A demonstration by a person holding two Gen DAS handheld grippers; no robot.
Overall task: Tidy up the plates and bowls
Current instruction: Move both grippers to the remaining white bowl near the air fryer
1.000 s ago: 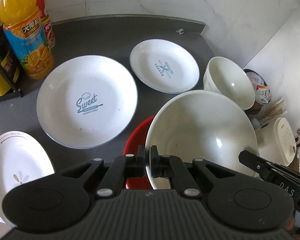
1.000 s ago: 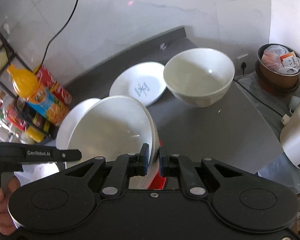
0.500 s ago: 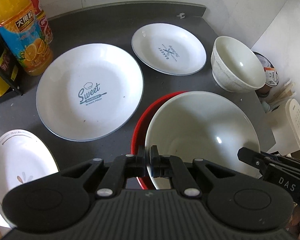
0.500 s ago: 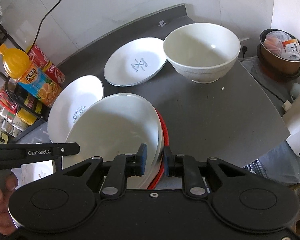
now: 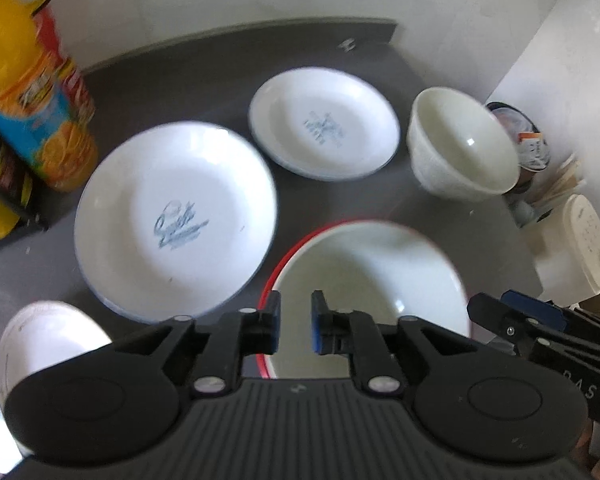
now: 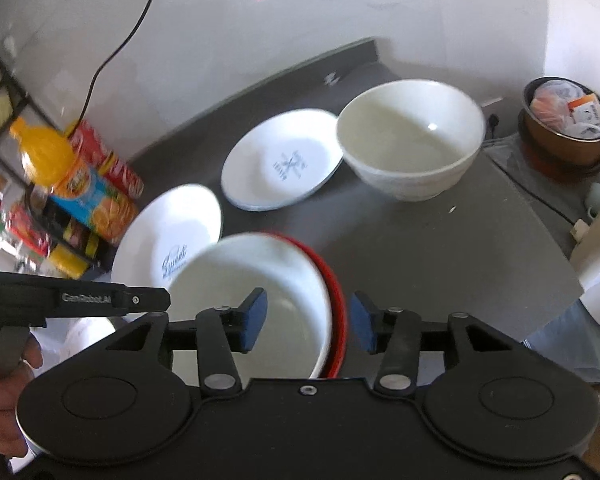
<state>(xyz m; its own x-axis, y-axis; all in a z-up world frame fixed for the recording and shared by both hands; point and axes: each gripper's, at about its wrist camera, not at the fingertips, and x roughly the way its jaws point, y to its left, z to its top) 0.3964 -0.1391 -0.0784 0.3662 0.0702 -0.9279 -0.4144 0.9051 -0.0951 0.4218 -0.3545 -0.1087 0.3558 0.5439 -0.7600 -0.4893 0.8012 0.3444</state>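
Both tongs have let go: left tongs (image 5: 293, 322) narrowly parted, right tongs (image 6: 307, 322) wide. White bowl (image 5: 370, 280) now nested, apparently seated, in red bowl (image 6: 337, 284) at counter (image 6: 440, 248) front edge.

Left tool (image 5: 293, 322) slightly parted, right tool (image 6: 306, 326) wide apart.

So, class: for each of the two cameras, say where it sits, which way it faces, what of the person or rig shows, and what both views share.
Left wrist: sits behind the left tongs, faces forward and down over the counter; the right tongs show at the right edge.
Right wrist: sits behind the right tongs, faces the same counter; the left tongs and a hand show.
Shared: the nested white bowl in the red bowl, and the Sweet plate.
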